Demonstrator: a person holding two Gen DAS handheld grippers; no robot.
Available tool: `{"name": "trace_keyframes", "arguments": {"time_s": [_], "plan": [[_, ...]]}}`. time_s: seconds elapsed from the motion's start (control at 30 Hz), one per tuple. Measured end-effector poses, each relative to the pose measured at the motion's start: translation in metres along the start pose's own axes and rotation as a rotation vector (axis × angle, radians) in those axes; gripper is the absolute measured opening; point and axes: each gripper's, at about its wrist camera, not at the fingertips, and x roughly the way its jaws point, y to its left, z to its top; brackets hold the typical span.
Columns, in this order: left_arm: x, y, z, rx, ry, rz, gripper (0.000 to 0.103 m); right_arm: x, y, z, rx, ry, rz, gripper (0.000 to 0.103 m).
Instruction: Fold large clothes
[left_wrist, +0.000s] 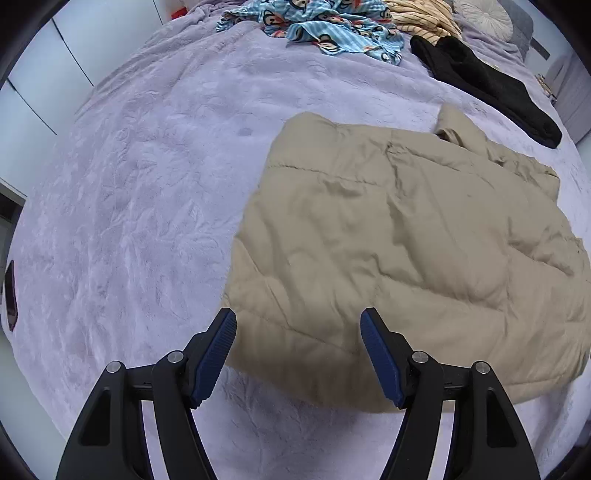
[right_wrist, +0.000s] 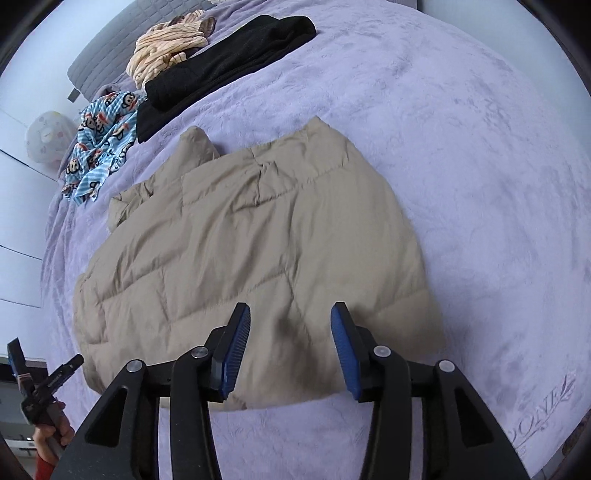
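Note:
A beige quilted jacket (left_wrist: 399, 240) lies folded flat on the lilac bedspread (left_wrist: 129, 203); it also shows in the right wrist view (right_wrist: 251, 251). My left gripper (left_wrist: 298, 321) is open and empty, hovering above the jacket's near edge. My right gripper (right_wrist: 290, 314) is open and empty, hovering above the jacket's near edge from the other side. The left gripper also shows at the lower left of the right wrist view (right_wrist: 44, 354), held in a hand.
At the head of the bed lie a blue monkey-print garment (left_wrist: 325, 26), a cream striped garment (left_wrist: 424, 18) and a black garment (left_wrist: 487, 85). A round grey cushion (left_wrist: 484, 11) sits far back. White wardrobe doors (left_wrist: 33, 85) stand to the left.

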Motion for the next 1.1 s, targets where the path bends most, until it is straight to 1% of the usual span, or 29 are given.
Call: {"name": "trace_keyframes", "arguments": {"time_s": [0.03, 0.1, 0.13, 0.17, 0.2, 0.27, 0.43, 0.47, 0.5, 0.63, 0.77, 0.87, 0.9, 1.03, 1.1], "plan": [[-0.004, -0.003, -0.004, 0.002, 0.002, -0.005, 0.071, -0.001, 0.0, -0.007, 0.009, 0.011, 0.004, 0.054], [-0.013, -0.007, -0.012, 0.0, -0.006, -0.01, 0.094, -0.004, -0.001, -0.018, 0.025, 0.026, 0.011, 0.055], [-0.017, -0.008, -0.016, -0.004, -0.015, -0.012, 0.103, -0.007, -0.002, -0.025, 0.034, 0.032, 0.013, 0.056], [-0.022, -0.009, -0.017, -0.004, -0.03, -0.018, 0.103, -0.008, -0.003, -0.029, 0.043, 0.037, 0.015, 0.061], [-0.025, -0.01, -0.02, 0.004, -0.029, -0.027, 0.103, -0.01, -0.004, -0.033, 0.053, 0.038, 0.022, 0.067], [-0.026, -0.012, -0.023, 0.012, -0.013, -0.035, 0.103, -0.014, -0.008, -0.042, 0.078, 0.039, 0.039, 0.069], [-0.025, -0.013, -0.031, 0.013, -0.013, -0.037, 0.103, -0.012, -0.018, -0.061, 0.128, 0.052, 0.051, 0.069], [-0.024, -0.012, -0.032, 0.014, -0.012, -0.039, 0.103, -0.01, -0.02, -0.064, 0.139, 0.054, 0.057, 0.073], [-0.022, -0.012, -0.033, 0.015, -0.01, -0.041, 0.103, -0.007, -0.021, -0.065, 0.149, 0.058, 0.061, 0.084], [-0.007, -0.012, -0.04, 0.021, 0.013, -0.04, 0.103, 0.008, -0.026, -0.076, 0.189, 0.071, 0.111, 0.084], [0.008, -0.008, -0.047, 0.007, 0.018, -0.037, 0.103, 0.026, -0.026, -0.085, 0.203, 0.086, 0.166, 0.085], [0.019, 0.0, -0.054, -0.037, 0.013, -0.05, 0.103, 0.044, -0.028, -0.092, 0.22, 0.103, 0.215, 0.101], [0.024, 0.004, -0.057, -0.057, 0.012, -0.061, 0.103, 0.049, -0.029, -0.094, 0.228, 0.105, 0.235, 0.103], [0.038, 0.015, -0.064, -0.111, 0.024, -0.103, 0.103, 0.061, -0.029, -0.097, 0.252, 0.082, 0.314, 0.103], [0.041, 0.022, -0.066, -0.141, 0.029, -0.148, 0.103, 0.065, -0.029, -0.094, 0.267, 0.066, 0.352, 0.103]]}}
